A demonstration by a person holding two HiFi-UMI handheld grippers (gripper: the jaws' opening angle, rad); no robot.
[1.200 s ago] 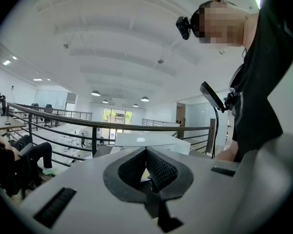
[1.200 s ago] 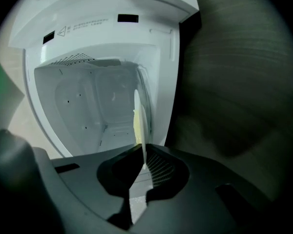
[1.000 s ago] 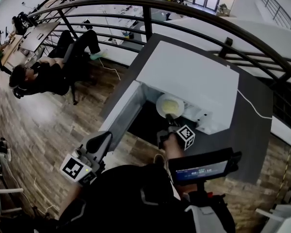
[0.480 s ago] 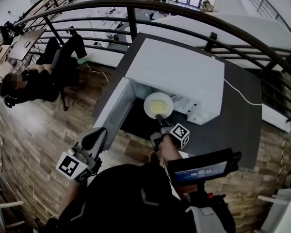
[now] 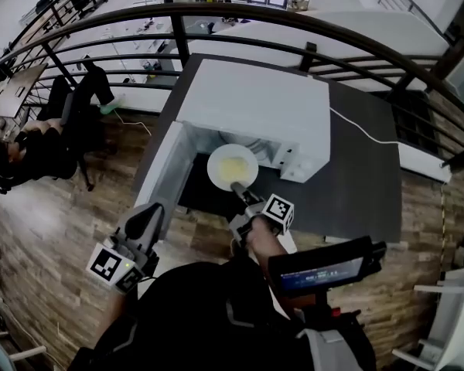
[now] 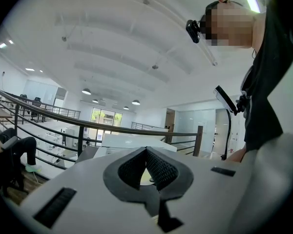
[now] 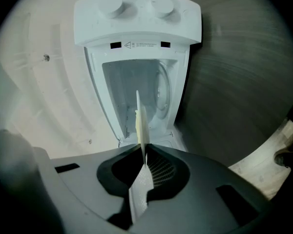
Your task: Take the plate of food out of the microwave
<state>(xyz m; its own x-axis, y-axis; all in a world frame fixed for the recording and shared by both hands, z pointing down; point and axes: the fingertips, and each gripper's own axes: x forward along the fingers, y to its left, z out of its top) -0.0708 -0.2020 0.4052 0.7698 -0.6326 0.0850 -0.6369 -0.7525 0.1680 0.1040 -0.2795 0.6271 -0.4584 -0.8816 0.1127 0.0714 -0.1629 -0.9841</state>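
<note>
Our right gripper [image 5: 237,191] pinches the plate [image 5: 230,165], the microwave [image 5: 255,103] door [image 5: 161,182] open at its nine o'clock. The plate sits farther out than before. Our left gripper [image 6: 146,151] is pressed together.

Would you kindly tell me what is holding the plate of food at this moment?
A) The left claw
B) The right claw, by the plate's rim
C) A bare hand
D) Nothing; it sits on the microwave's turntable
B: the right claw is shut on the rim of the plate at the front of the open microwave, while the left claw is shut with nothing in it, away from the plate.
</note>
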